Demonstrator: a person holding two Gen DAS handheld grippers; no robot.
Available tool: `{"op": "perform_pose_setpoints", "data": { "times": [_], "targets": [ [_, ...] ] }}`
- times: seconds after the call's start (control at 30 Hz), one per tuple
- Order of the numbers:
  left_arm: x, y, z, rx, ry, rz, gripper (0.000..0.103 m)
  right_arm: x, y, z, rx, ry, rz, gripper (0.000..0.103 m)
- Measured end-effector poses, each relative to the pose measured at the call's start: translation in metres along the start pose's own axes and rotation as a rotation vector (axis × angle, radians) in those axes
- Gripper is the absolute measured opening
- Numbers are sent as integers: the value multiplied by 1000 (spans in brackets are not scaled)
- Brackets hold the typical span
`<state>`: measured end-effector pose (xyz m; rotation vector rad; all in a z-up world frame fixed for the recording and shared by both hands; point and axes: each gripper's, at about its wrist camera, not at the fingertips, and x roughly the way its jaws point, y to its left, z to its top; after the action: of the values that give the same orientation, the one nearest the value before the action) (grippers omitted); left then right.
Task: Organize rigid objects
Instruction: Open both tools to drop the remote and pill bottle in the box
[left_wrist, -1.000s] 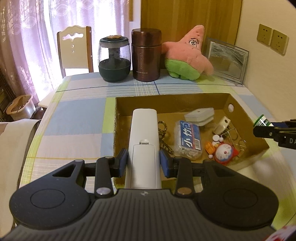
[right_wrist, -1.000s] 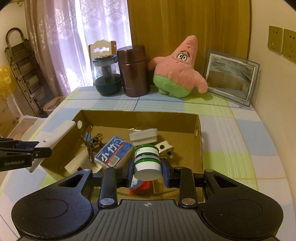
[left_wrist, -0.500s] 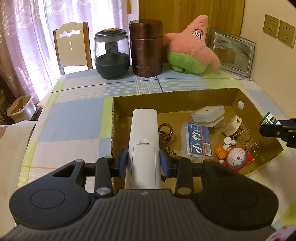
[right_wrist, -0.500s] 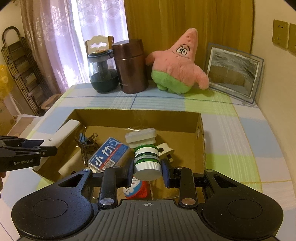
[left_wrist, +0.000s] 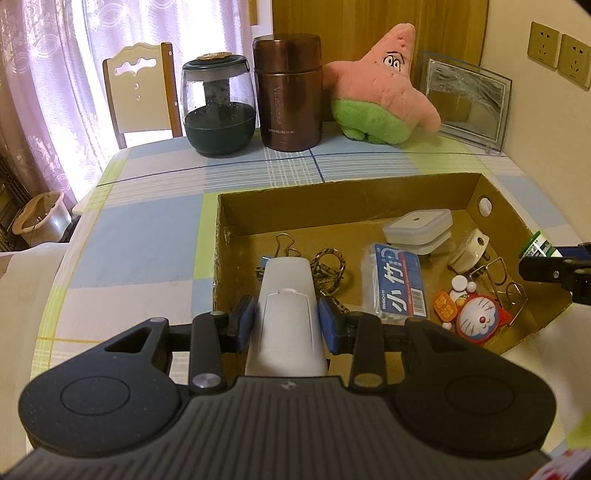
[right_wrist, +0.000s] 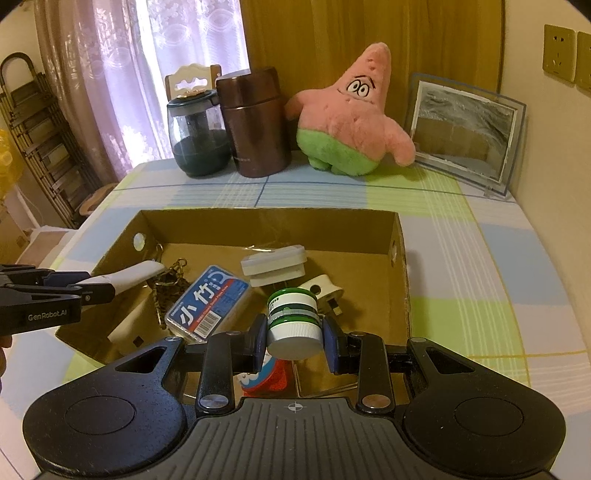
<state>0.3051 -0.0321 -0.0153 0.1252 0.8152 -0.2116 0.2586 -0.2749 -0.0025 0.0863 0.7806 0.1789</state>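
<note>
My left gripper (left_wrist: 287, 325) is shut on a long white remote (left_wrist: 286, 306), whose far end reaches over the near left part of the open cardboard box (left_wrist: 347, 192). In the right wrist view the same remote (right_wrist: 129, 275) enters the box (right_wrist: 269, 218) from the left. My right gripper (right_wrist: 294, 341) is shut on a small green-and-white bottle with a white cap (right_wrist: 293, 319), held over the box's near right part. From the left wrist view the bottle (left_wrist: 537, 247) shows at the right edge.
Inside the box lie a blue-labelled clear case (left_wrist: 399, 284), a white square case (left_wrist: 419, 225), a white plug (left_wrist: 471, 247), a leopard-print strap (left_wrist: 328, 266), wire clips and a cartoon-cat charm (left_wrist: 478, 321). A glass jar (left_wrist: 218, 107), brown flask (left_wrist: 290, 92), pink plush star (left_wrist: 380, 88) and picture frame (left_wrist: 467, 99) line the table's far edge.
Both grippers have edged forward and a little down over the box, so the remote's tip and the bottle now sit further inside it. Both grips are unchanged.
</note>
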Motion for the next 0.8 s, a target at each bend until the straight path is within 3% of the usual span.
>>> {"op": "perform_pose_setpoints", "data": {
  "times": [0.8],
  "targets": [
    [0, -1, 9, -5, -17, -10, 33, 14, -7, 18, 20, 23, 12, 28]
  ]
}}
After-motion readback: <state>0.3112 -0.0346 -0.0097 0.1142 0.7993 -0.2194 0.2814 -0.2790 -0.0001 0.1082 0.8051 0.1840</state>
